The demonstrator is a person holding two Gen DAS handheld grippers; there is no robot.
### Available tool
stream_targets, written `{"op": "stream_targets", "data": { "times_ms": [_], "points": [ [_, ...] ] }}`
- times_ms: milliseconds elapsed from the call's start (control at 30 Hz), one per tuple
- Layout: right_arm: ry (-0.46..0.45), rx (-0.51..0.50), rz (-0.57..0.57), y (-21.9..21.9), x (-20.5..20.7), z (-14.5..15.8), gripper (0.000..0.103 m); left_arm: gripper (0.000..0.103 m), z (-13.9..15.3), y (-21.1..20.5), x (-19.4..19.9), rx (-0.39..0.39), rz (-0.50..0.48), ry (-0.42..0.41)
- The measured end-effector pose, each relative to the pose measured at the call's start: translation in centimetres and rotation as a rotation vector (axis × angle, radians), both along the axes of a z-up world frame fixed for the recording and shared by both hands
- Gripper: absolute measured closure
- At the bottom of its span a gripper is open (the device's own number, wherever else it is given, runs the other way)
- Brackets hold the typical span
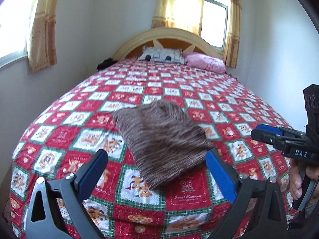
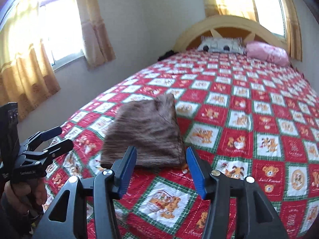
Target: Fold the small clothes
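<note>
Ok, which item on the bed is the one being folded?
Start at the bed's red-and-white checked quilt. On its near end, away from the pillows, lies a folded brown streaked garment. It is the only plain brown piece there.

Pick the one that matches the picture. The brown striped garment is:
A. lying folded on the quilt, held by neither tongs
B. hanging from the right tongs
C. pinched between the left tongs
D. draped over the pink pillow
A: the brown garment lies folded on the quilt, with the left tongs and right tongs both open and clear of it.
</note>
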State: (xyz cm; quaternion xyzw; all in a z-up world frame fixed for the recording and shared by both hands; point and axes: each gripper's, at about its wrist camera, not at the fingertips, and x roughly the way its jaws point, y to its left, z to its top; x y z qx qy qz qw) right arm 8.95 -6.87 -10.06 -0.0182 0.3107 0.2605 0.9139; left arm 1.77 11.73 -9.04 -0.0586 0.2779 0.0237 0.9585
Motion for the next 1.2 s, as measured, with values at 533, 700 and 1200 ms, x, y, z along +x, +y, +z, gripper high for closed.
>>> {"op": "stream_targets", "data": {
  "times_ms": [533, 700, 1200],
  "points": [
    [-0.134, -0.041, 0.006, 1.0, -4.8, 3.4, 0.046, 0.000, 2.5, -1.4, -1.9, 0.034, -0.007, -0.076],
    [-0.145, -0.037, 0.017, 1.1, -5.6, 3.7, 0.041, 0.000, 2.6, -1.4, -2.0, 0.035, -0.005, -0.080],
    [-0.159, -0.032, 0.012, 0.8, -6.3, 4.1, 0.041, 0.000, 2.7, -1.3, -2.0, 0.036, -0.004, -0.081]
  ]
}}
